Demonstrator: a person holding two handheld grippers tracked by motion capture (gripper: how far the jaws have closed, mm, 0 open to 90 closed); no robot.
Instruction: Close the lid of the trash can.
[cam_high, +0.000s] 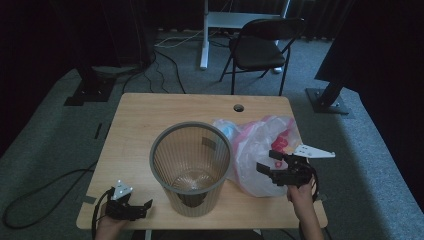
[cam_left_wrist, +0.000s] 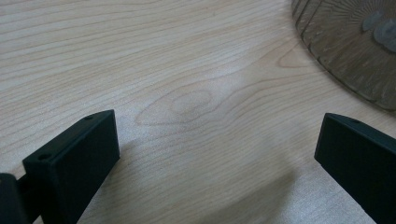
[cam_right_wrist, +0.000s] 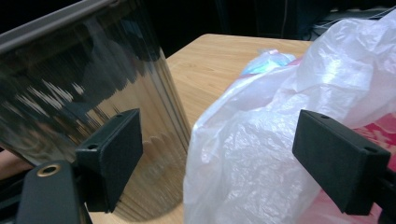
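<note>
A ribbed translucent grey waste bin (cam_high: 191, 167) stands upright in the middle of the wooden table (cam_high: 150, 115). A crumpled white and pink plastic bag (cam_high: 260, 150) lies right beside it, on its right. My right gripper (cam_high: 272, 162) is open, held just over the bag's near side; in the right gripper view the bag (cam_right_wrist: 261, 140) bulges between its jaws with the bin's wall (cam_right_wrist: 84, 93) to the left. My left gripper (cam_high: 145, 205) rests low at the table's front left corner, open, over bare wood (cam_left_wrist: 187, 93), with the bin's base (cam_left_wrist: 355, 46) ahead.
A black folding chair (cam_high: 260, 47) and a white desk leg (cam_high: 205, 35) stand beyond the table. Black stand bases sit on the carpet at left (cam_high: 90, 92) and right (cam_high: 327, 100). A cable hole (cam_high: 238, 107) marks the table's far edge.
</note>
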